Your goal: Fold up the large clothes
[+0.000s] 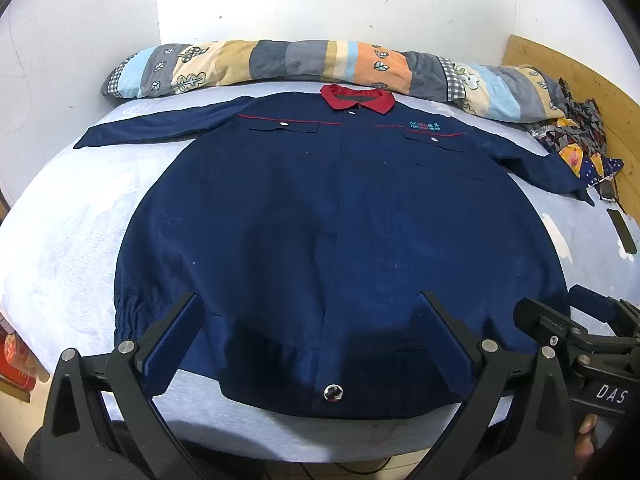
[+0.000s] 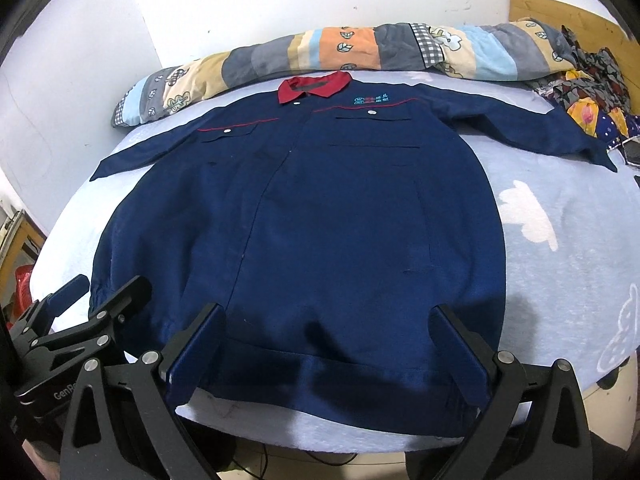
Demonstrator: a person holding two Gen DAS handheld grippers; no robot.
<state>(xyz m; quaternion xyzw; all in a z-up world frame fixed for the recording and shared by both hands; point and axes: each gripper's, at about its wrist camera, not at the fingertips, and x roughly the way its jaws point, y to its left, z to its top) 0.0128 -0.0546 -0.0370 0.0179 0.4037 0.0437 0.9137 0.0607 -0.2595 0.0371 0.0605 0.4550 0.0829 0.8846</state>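
A navy work jacket (image 1: 320,216) with a red collar (image 1: 358,98) lies flat and face up on the bed, both sleeves spread out sideways; it also shows in the right wrist view (image 2: 320,216). My left gripper (image 1: 308,300) is open and empty, hovering over the jacket's hem. My right gripper (image 2: 326,312) is open and empty over the hem's right half. The right gripper shows at the left view's right edge (image 1: 560,320); the left gripper shows at the right view's left edge (image 2: 100,300).
A light blue sheet (image 2: 560,240) covers the bed. A rolled patchwork quilt (image 1: 320,64) lies along the white wall. Patterned clothes (image 1: 576,136) are heaped by the wooden headboard (image 1: 580,72). A dark phone (image 1: 622,230) lies at the right.
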